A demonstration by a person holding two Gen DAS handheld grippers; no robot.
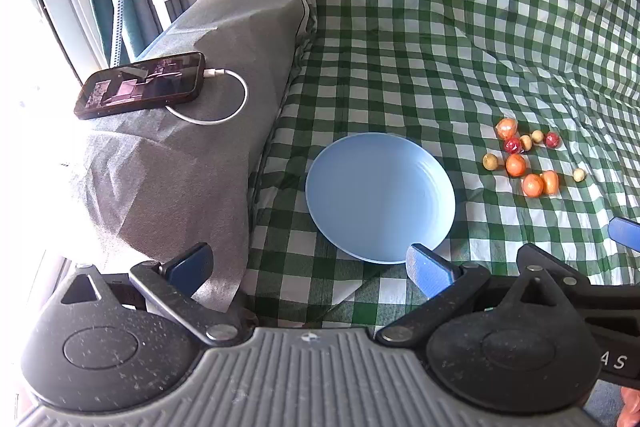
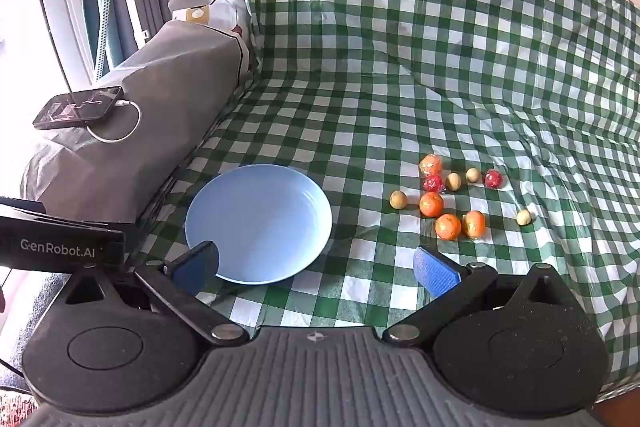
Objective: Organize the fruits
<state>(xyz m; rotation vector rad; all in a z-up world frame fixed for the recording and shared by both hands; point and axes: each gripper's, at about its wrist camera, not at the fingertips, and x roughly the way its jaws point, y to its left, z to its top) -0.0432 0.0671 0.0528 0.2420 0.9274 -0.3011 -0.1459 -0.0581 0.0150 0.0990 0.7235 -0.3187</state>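
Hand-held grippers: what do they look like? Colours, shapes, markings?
Both match: the left hand-held gripper and right hand-held gripper have blue pads on black linkage arms, round black discs either side, and a ribbed grey body with a small round logo. White "GenRobot.AI" lettering marks the left one's side.

Pale blue plate (image 2: 256, 227), green-checked cloth (image 2: 400, 67)

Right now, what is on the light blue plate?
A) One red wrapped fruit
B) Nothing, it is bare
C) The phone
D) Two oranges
B: the light blue plate shows only its bare surface, while the oranges, red wrapped fruits and pale small fruits all lie on the green checked cloth to its right.
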